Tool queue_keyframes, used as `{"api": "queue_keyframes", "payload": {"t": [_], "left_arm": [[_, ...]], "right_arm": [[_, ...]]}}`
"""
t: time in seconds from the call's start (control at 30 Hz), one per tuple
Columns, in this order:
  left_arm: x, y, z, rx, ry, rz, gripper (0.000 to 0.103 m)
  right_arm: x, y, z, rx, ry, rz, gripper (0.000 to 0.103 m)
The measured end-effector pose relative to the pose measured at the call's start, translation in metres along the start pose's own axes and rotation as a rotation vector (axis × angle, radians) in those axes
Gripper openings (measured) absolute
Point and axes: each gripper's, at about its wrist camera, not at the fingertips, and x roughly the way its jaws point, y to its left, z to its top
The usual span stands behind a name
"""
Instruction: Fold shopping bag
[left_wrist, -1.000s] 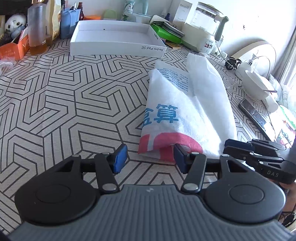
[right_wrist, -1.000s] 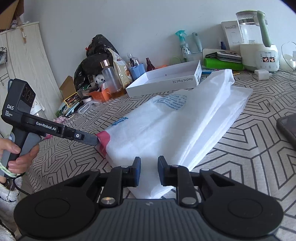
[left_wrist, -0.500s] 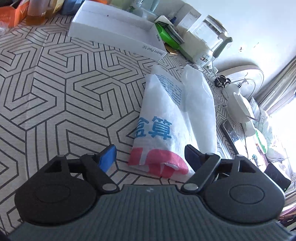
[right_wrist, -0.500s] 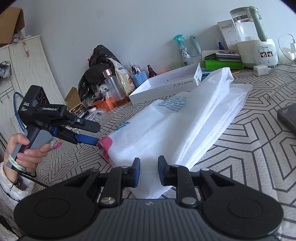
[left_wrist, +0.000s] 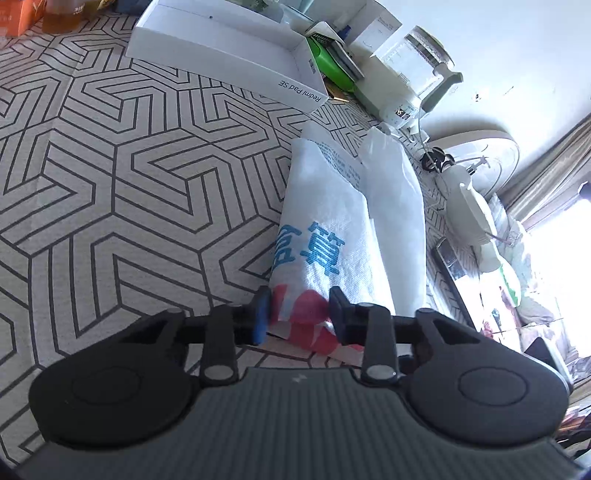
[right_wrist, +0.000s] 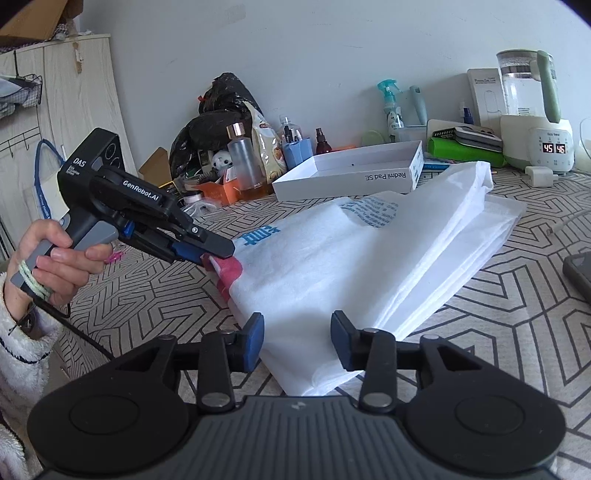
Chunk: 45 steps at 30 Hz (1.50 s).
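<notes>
patterned tabletop (left_wrist: 129, 192), shopping bag (left_wrist: 332, 236) red corner between left tool (left_wrist: 299, 314) fingers

One shopping bag, two grippers, a crowded tabletop

One white shopping bag (right_wrist: 351, 266) lies on one patterned table (left_wrist: 122, 192), with two handheld grippers at it: the left gripper (left_wrist: 298, 314) and right gripper (right_wrist: 297, 334), and one hand (right_wrist: 55, 266) in view. Behind stand one open white box (right_wrist: 354, 173), one kettle (right_wrist: 532, 110), one spray bottle (right_wrist: 391, 107), one green case (right_wrist: 461, 149), one black bag (right_wrist: 218, 110) and one white charger plug (right_wrist: 538, 175).
</notes>
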Motion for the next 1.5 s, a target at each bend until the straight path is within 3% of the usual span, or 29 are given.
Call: {"api": "queue_keyframes", "payload": {"t": [0.07, 0.2, 0.43, 0.5, 0.67, 0.77, 0.97, 1.07, 1.23, 1.5], "left_arm": [[-0.001, 0.001, 0.002, -0.013, -0.001, -0.015, 0.018], [0.002, 0.005, 0.003, -0.046, 0.01, -0.042, 0.018], [0.015, 0.012, 0.011, -0.187, 0.073, -0.194, 0.018], [0.015, 0.008, 0.012, -0.179, 0.069, -0.202, 0.018], [0.014, -0.001, 0.014, -0.16, 0.059, -0.218, 0.018], [0.01, -0.002, 0.014, -0.117, 0.044, -0.189, 0.018], [-0.023, -0.012, 0.005, 0.135, -0.096, 0.122, 0.024], [-0.046, -0.012, -0.003, 0.224, -0.15, 0.185, 0.032], [-0.067, -0.021, -0.025, 0.392, -0.157, 0.231, 0.04], [-0.098, -0.034, -0.062, 0.646, -0.197, 0.151, 0.041]], "right_arm": [[0.005, 0.016, 0.007, -0.097, 0.032, -0.034, 0.07], [0.011, 0.052, 0.019, -0.347, 0.035, -0.174, 0.071], [0.045, 0.089, 0.015, -0.551, 0.062, -0.189, 0.069], [0.056, 0.092, 0.013, -0.587, 0.072, -0.246, 0.065], [0.07, 0.086, 0.013, -0.555, 0.094, -0.305, 0.031], [0.068, 0.078, 0.019, -0.483, 0.092, -0.283, 0.021], [0.07, 0.05, 0.034, -0.316, 0.133, -0.238, 0.016], [0.072, 0.031, 0.044, -0.198, 0.164, -0.117, 0.016], [0.079, 0.006, 0.061, -0.001, 0.25, 0.158, 0.016], [0.086, 0.012, 0.068, 0.119, 0.371, 0.411, 0.016]]}}
